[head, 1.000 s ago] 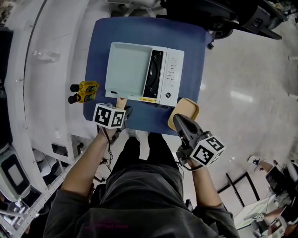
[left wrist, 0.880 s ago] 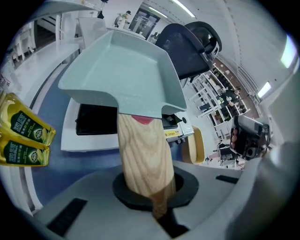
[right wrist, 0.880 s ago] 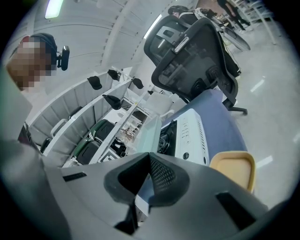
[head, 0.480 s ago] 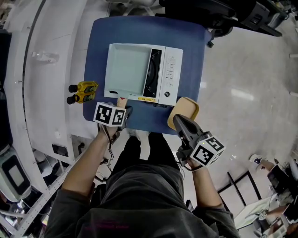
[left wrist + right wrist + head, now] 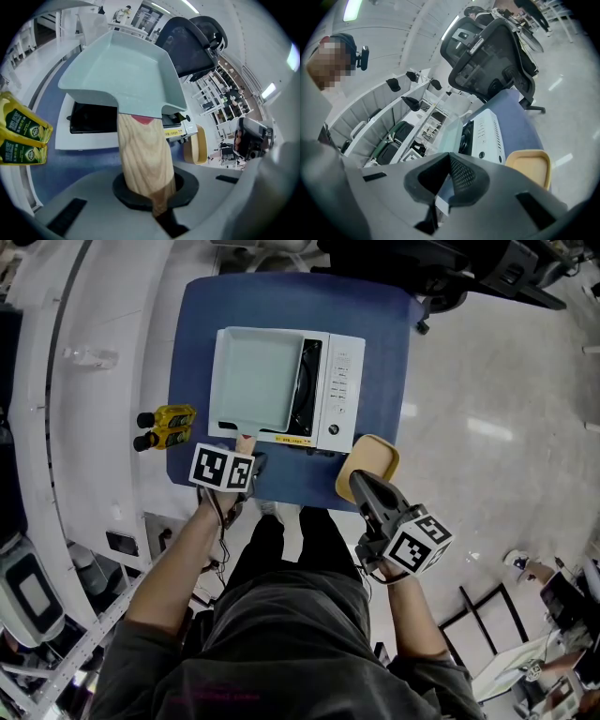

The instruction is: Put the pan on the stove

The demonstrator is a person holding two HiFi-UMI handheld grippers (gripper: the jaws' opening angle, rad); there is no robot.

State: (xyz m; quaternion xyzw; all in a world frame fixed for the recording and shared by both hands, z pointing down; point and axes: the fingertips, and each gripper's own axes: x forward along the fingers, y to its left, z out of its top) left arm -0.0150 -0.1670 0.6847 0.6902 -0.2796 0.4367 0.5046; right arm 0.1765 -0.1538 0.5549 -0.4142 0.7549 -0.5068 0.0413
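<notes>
As a person stands at a blue table [image 5: 384, 343], two yellow bottles [image 5: 167, 426] lie at its left edge, just beside the left gripper [image 5: 246, 451], which is clamped tight on the wooden handle [image 5: 143, 154] of a pale green square pan [image 5: 251, 379].

From the head view the pan covers the left part of the white countertop stove [image 5: 342, 390], and only a strip of the black glass cooktop [image 5: 307, 390] shows between the pan's right wall and the control panel. The left gripper view looks up along the handle to the pan's underside, with the dark glass showing below it. So the pan appears to be carried over the stove rather than resting on it, though contact at the far edge cannot be ruled out.

To the right, a tan square tray [image 5: 375, 454] sits at the table's near corner, clear of the stove. The right gripper [image 5: 361, 486] hangs over the tray's near edge, its jaws closed together on nothing.

By this reading the carry is nearly done and the set-down is the step in hand. The next move calls for lowering the pan level until its base sits flat on the glass, centred on the cooking zone and clear of the controls. Only then should the left jaws part and draw back along the handle. The right gripper looks to have no part in it.
</notes>
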